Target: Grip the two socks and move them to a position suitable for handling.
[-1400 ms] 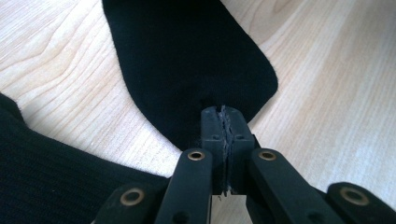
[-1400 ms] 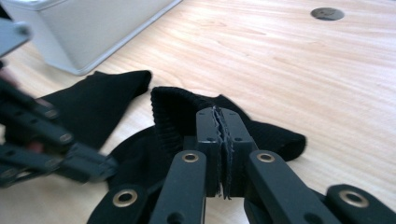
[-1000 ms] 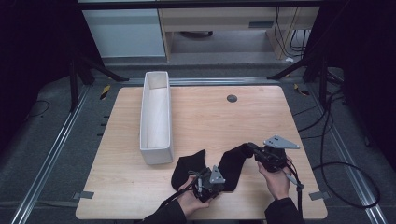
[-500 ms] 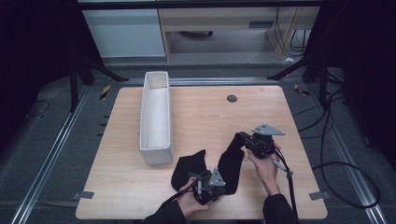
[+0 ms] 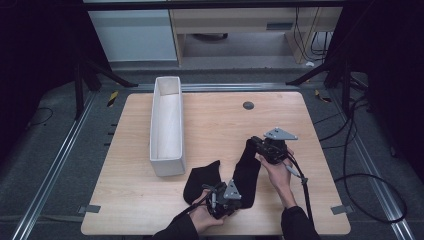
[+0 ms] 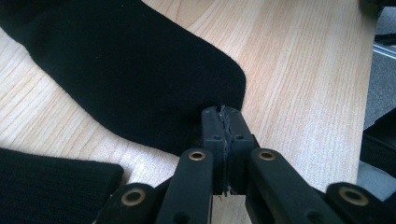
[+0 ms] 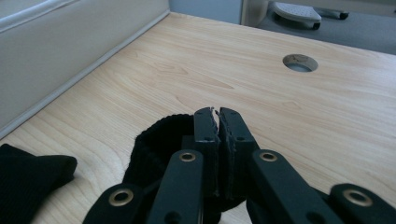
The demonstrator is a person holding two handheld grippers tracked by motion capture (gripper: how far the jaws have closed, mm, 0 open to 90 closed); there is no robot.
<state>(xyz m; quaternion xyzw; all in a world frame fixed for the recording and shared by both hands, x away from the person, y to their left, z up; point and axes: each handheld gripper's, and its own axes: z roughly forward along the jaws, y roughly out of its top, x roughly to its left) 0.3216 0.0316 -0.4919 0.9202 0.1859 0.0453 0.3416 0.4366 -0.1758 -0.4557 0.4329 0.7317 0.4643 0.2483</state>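
Socks are the job, I judge: my left gripper [image 6: 223, 122] is clamped on the toe edge of one black sock [image 5: 247, 172], and my right gripper [image 7: 215, 122] pinches its ribbed cuff. Next I'd lift both ends together toward the white box [image 5: 166, 125].

Black jaws w/ brass rivets, grey tri plates, black cables, dark sleeves.
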